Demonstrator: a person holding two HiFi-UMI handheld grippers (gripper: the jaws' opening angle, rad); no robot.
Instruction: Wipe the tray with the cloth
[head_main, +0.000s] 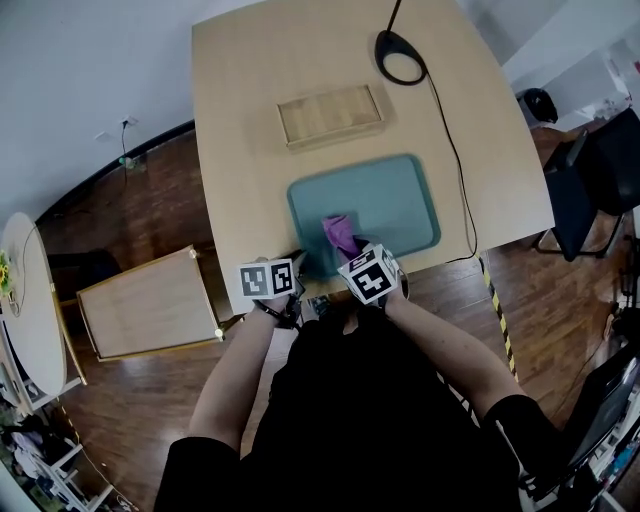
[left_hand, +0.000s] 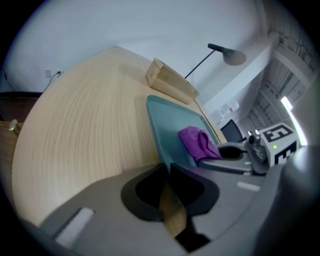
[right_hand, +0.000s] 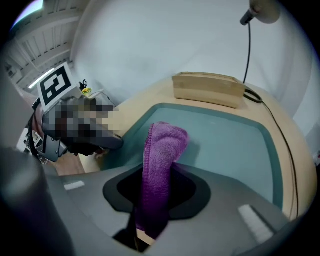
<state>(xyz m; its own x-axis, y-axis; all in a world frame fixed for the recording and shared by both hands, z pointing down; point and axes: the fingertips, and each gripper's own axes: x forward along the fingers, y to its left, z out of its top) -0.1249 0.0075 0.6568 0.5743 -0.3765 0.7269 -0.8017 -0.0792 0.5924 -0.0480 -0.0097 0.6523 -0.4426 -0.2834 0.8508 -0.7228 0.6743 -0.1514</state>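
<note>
From the head view, the tray (head_main: 400, 200) lies near the front edge of the table (head_main: 240, 150), the left gripper (head_main: 297, 268) at its near-left corner and the right gripper (head_main: 354, 247) just beside it over the near rim, with the purple cloth (head_main: 340, 235) poking out onto the tray's near part; I count one tray, one cloth, one wooden box (head_main: 330, 115) beyond it, one lamp base (head_main: 400, 57) with one cable, and two grippers. In the left gripper view, the jaws stand almost together and, as I judge, clamped on the tray's corner rim, while the cloth (left_hand: 197, 141) seems to rest on the tray floor. In the right gripper view, the jaws are clenched on the cloth (right_hand: 162, 150), which stands out as a folded tuft above the bare teal surface (right_hand: 230, 150). To wipe well, I would hold the left clamp firm so the tray cannot slide, tip the right gripper low so cloth and not jaw tips meet the tray, and sweep in overlapping passes out to the far corners
</note>
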